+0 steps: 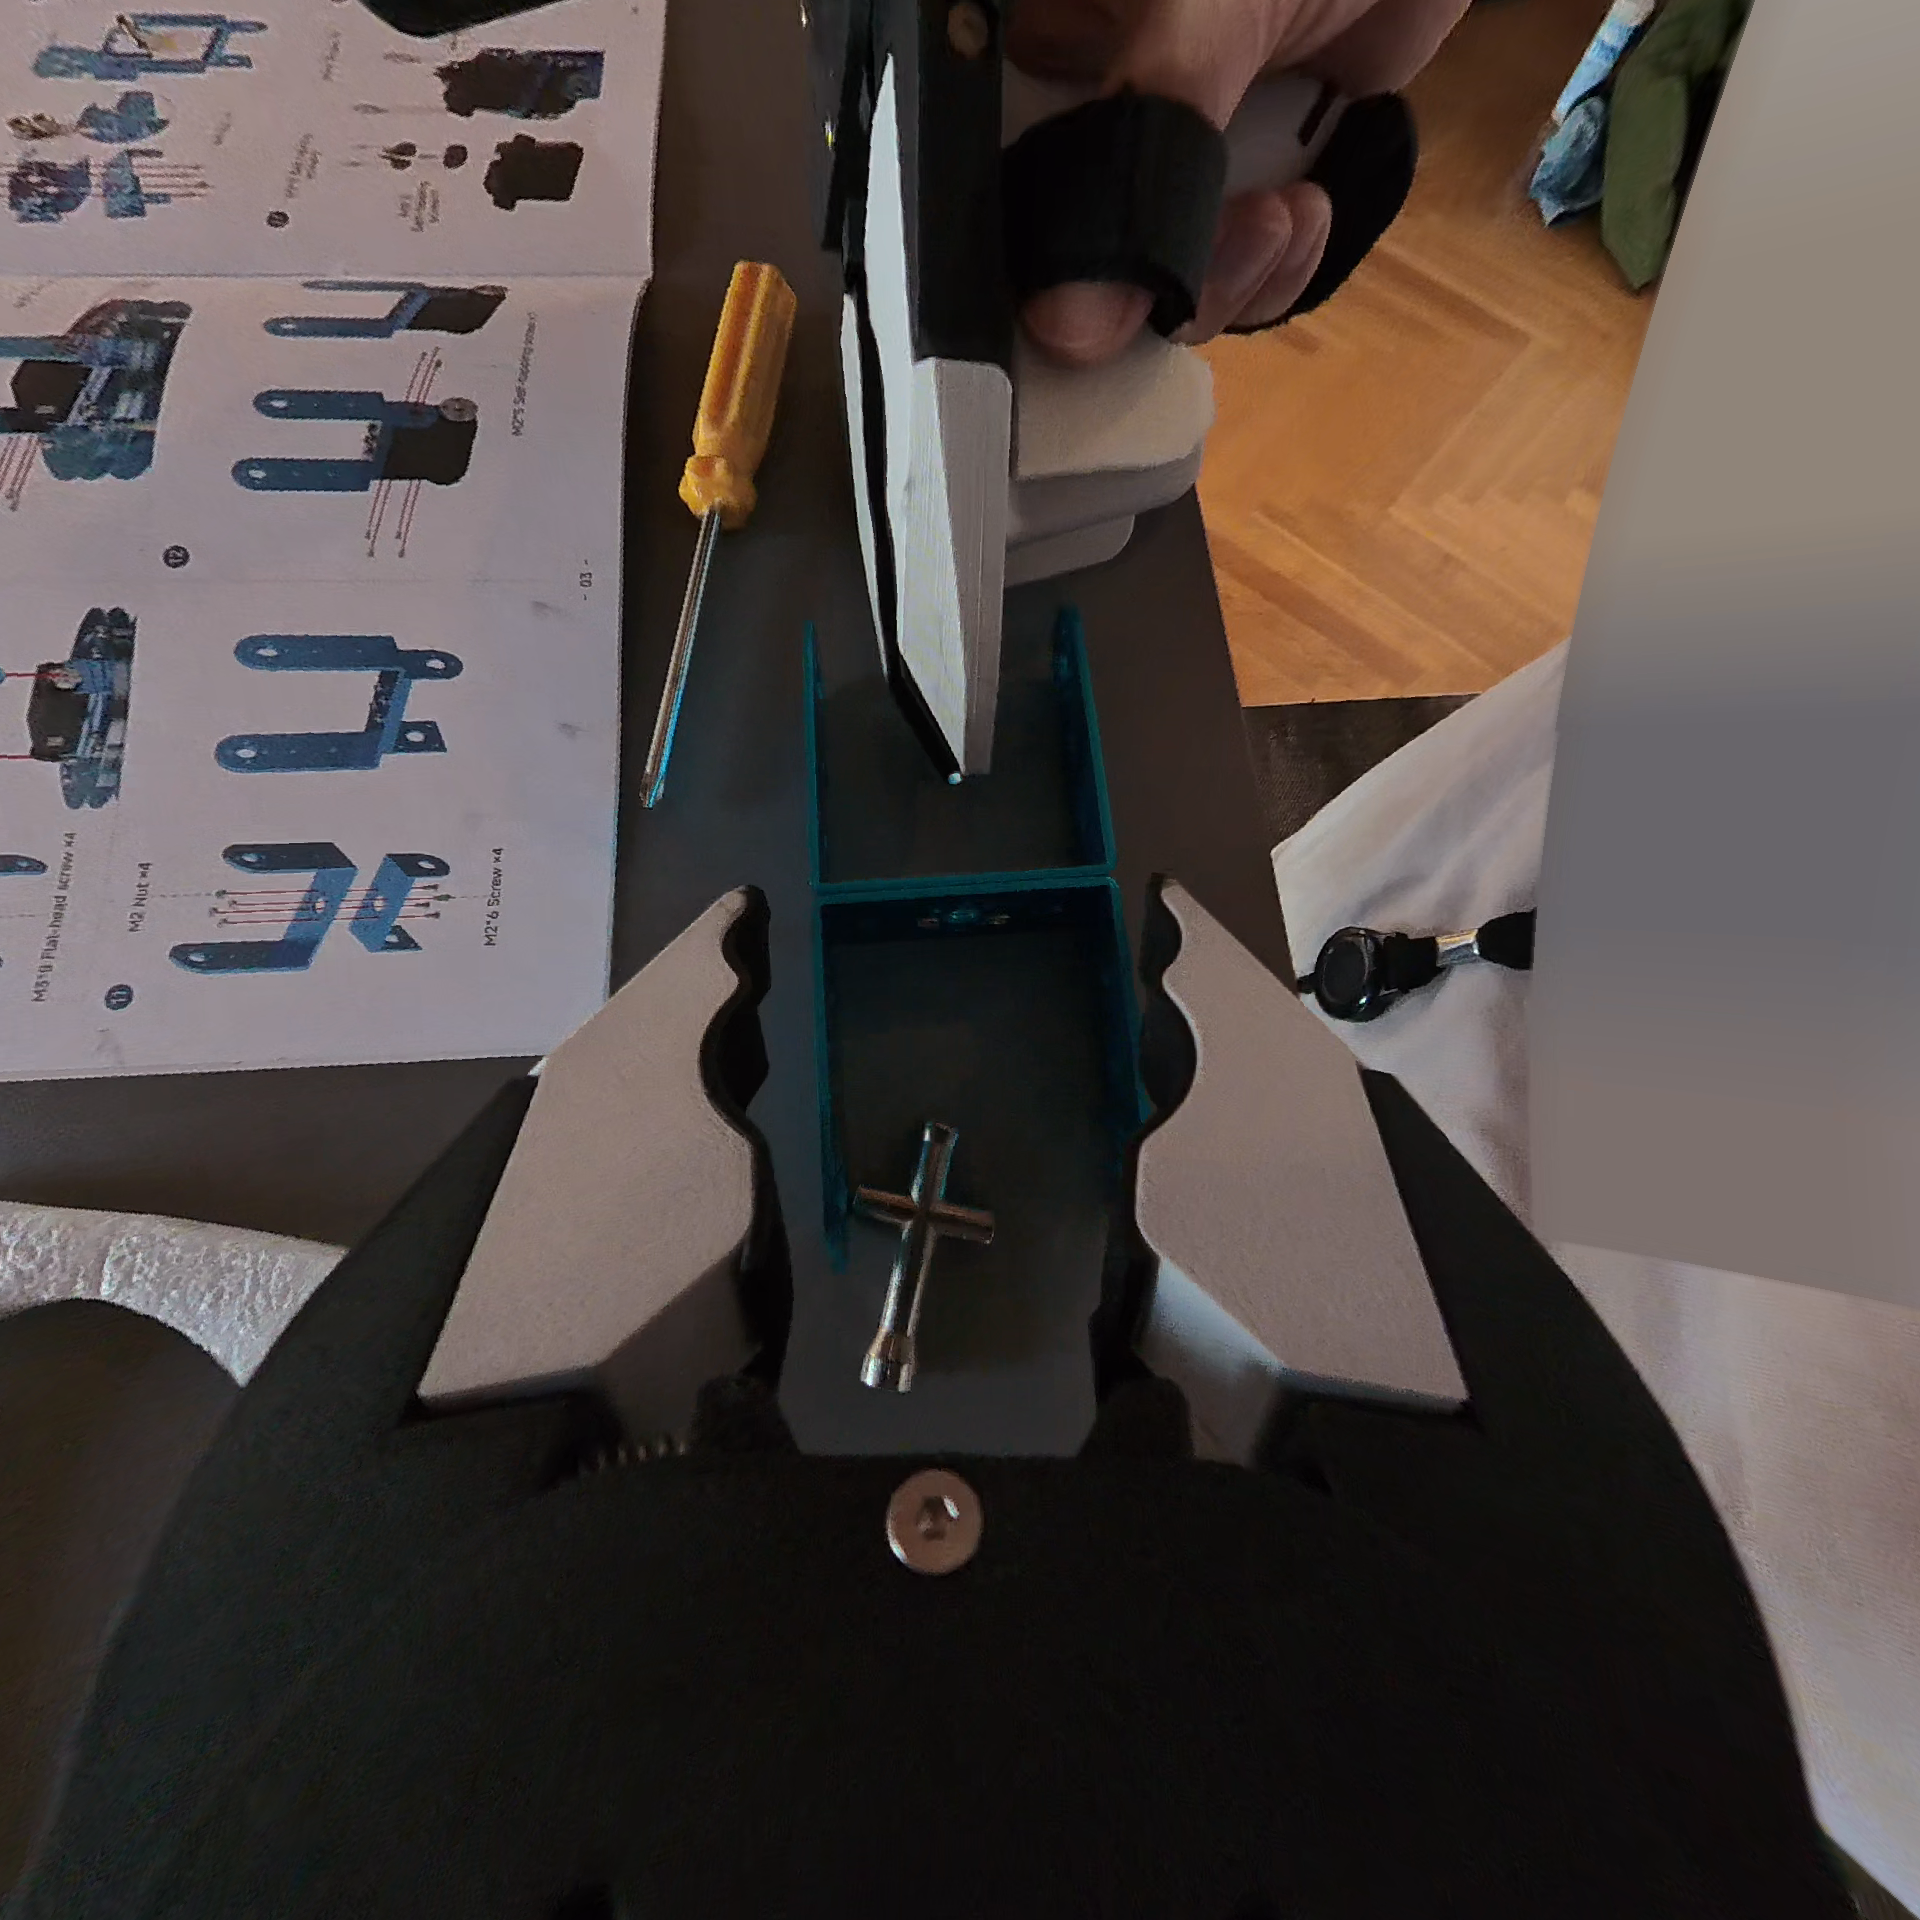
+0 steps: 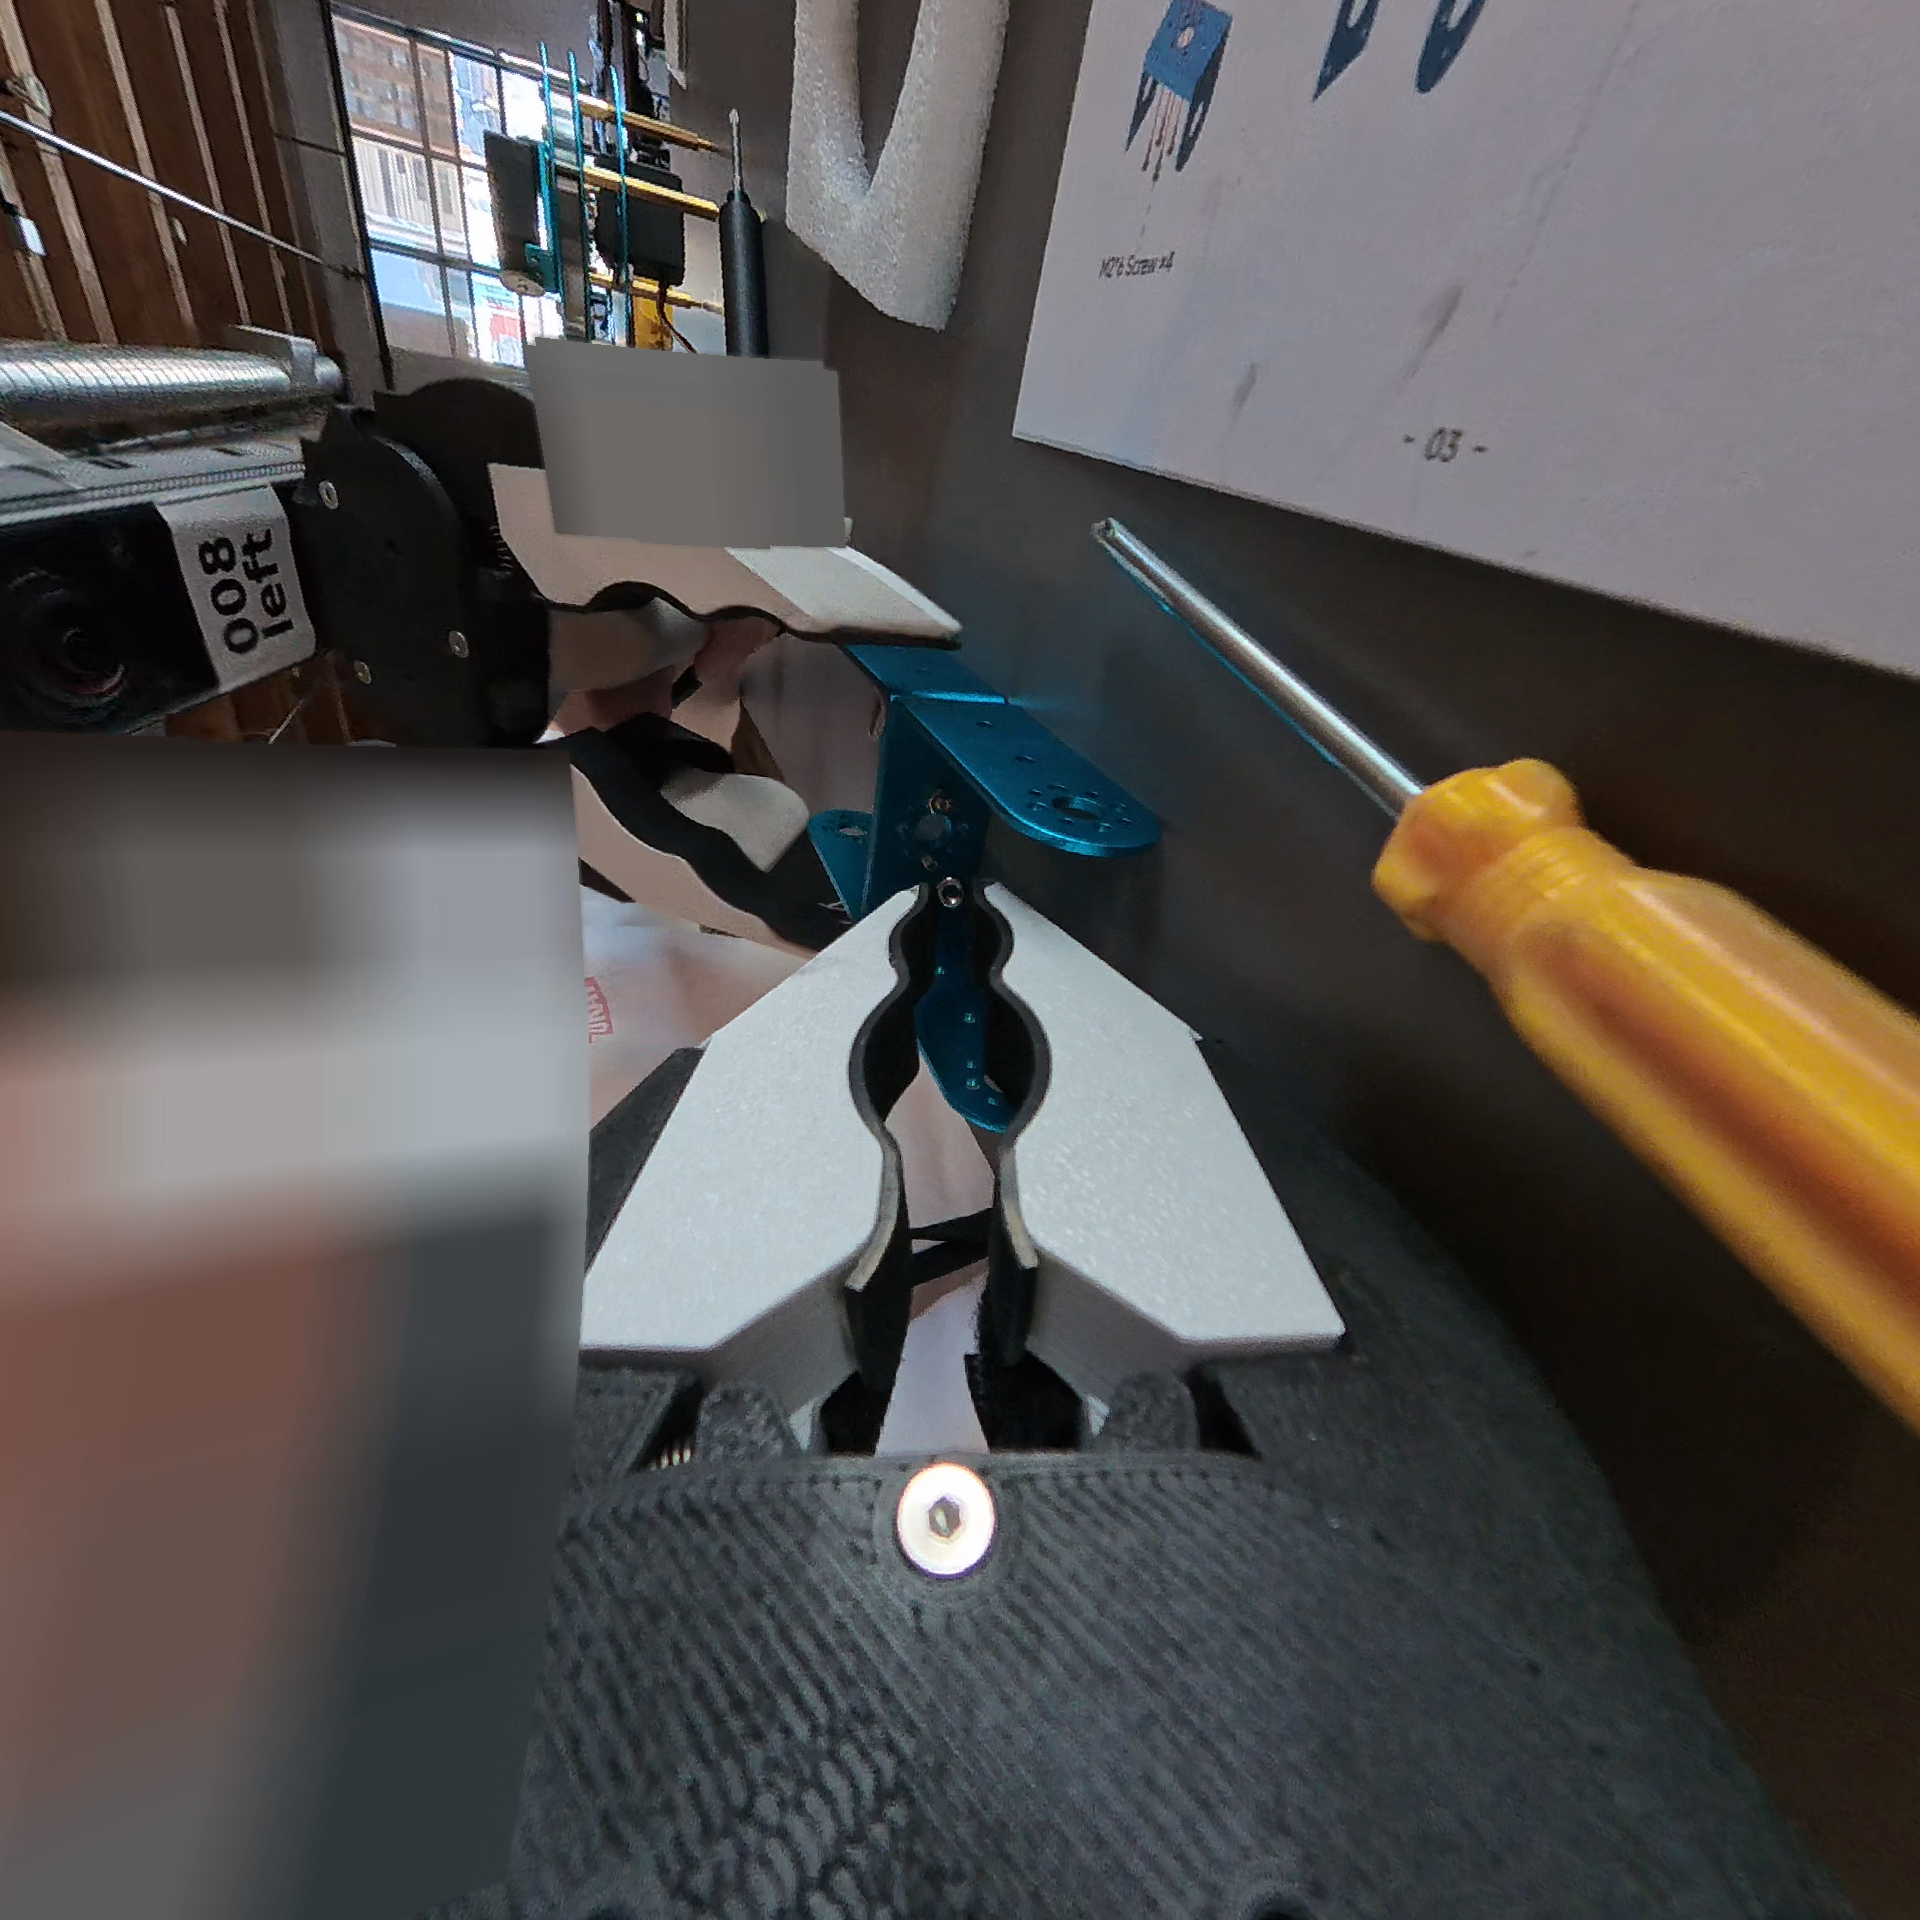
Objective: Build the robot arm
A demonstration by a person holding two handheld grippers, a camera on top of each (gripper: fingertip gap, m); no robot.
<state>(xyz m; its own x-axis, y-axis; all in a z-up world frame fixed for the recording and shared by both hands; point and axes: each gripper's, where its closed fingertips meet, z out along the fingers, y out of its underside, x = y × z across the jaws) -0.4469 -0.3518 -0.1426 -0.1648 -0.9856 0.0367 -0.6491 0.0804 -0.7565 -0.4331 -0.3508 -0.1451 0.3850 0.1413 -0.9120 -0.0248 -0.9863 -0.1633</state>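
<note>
dark matte table (image 1: 1164, 644) with a smooth, faintly reflective top; all smaller items lie on it. a printed instruction sheet (image 1: 312, 623), white paper with a centre fold and blue and black part drawings, covers its far-left area.

left gripper (image 1: 951, 914): black textured plastic body, two pale grey wedge-shaped fingers (image 1: 623, 1143) with wavy black inner pads. its jaws stand spread, one on each outer side of the near half of the blue bracket pair (image 1: 966, 904); whether the pads touch the metal cannot be told.

right gripper (image 2: 951, 894): same build, ribbed black printed shell, grey faceted fingers (image 2: 769, 1122). its jaws are drawn nearly together and pinch one thin upright arm of the far bracket between the scalloped pads. in the left wrist view it comes down from above, held by a hand (image 1: 1174, 208) with black straps across the fingers.

the blue bracket pair is two u-shaped pieces of thin anodised sheet metal with drilled holes, set back to back at their flat bases, near the table's right edge.

yellow screwdriver (image 1: 717, 499): translucent fluted plastic handle, slim steel shaft, lying just left of the brackets.

small cross-shaped socket wrench (image 1: 920, 1247): bright steel, tubular arms, lying between the left gripper's fingers.
</note>
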